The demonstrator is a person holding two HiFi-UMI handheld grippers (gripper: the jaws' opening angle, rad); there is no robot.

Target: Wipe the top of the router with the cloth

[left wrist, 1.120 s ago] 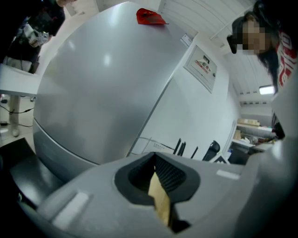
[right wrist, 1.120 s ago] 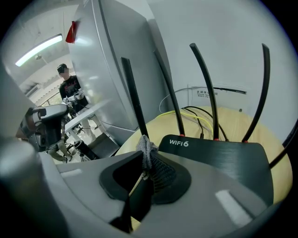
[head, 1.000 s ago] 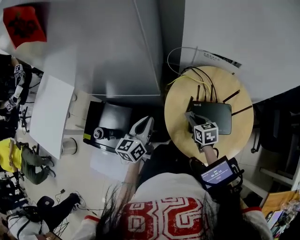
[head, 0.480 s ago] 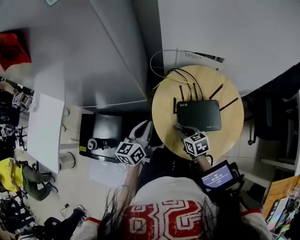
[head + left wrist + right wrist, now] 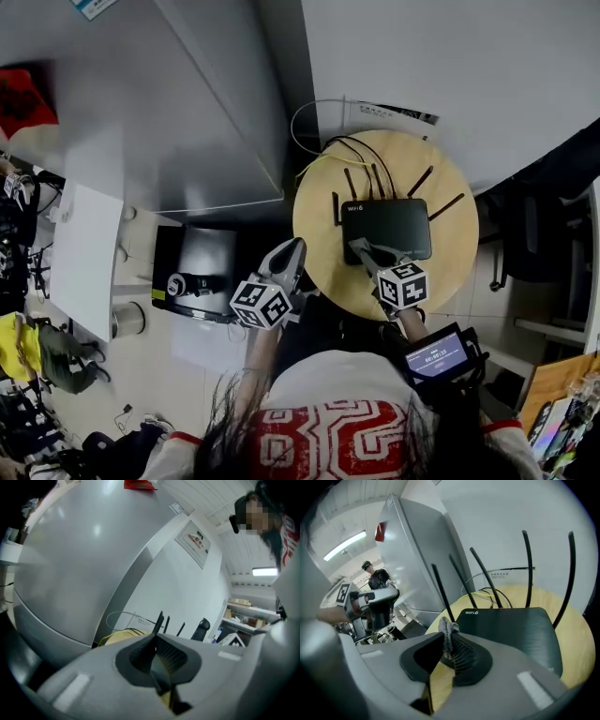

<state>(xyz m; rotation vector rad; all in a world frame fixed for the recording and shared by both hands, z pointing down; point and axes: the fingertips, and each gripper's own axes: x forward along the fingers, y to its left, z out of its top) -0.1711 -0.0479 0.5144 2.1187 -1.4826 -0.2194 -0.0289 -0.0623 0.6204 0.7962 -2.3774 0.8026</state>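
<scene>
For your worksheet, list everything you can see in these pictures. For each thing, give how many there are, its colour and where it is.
router: one, black, on the table, antennas raised along its far edge
table: one, round, light wood, right of the cabinet
cables: several, yellow, black and white, behind the router
cabinet: one, grey, left of the table
red sheet: one, red, at the far left, by the cabinet
cloth: one, grey, pinched in the right gripper's jaws
right gripper: one, grey, at the router's near edge, shut on the cloth
left gripper: one, grey, beside the table's left edge, jaws together, empty
</scene>
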